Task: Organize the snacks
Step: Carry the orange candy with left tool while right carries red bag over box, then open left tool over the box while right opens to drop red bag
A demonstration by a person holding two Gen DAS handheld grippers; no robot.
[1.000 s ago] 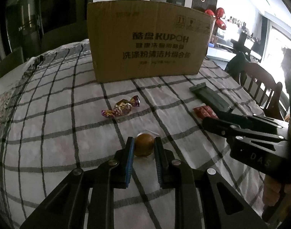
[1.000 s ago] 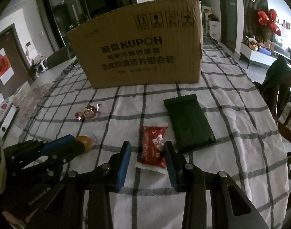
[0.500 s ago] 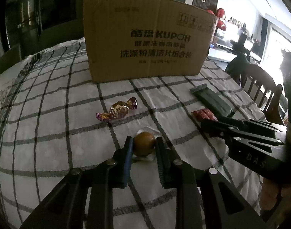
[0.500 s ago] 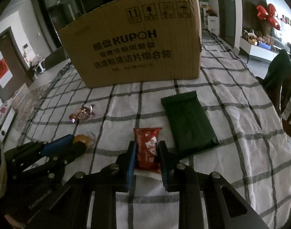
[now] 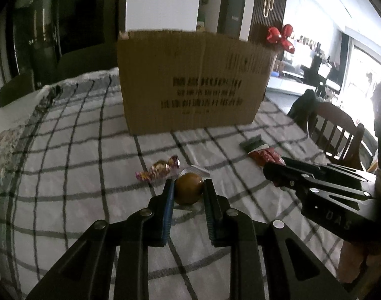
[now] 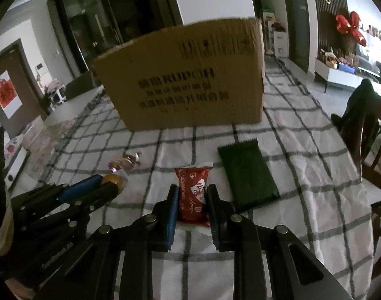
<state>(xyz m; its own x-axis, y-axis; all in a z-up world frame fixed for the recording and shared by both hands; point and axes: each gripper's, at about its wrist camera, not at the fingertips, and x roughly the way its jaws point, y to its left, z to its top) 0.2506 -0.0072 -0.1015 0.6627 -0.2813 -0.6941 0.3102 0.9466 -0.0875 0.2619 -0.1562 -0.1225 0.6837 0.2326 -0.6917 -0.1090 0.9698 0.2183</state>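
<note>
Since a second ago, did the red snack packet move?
Yes. The red snack packet has come up off the checked tablecloth, pinched in the right claw. The green packet beside it lies where it was.

- Daylight pours in from a window (image 5: pixel 360 75) at the right of the left wrist view, blown out to white glare.
- The room's left side is dim and dark.
- Print on the cardboard box (image 5: pixel 190 82) is smeared by motion blur in both views.
- Fisheye bending curves the checked tablecloth (image 6: pixel 303 150) lines; black vignette fills the corners.
- Faint shadows lie under the snacks.
</note>
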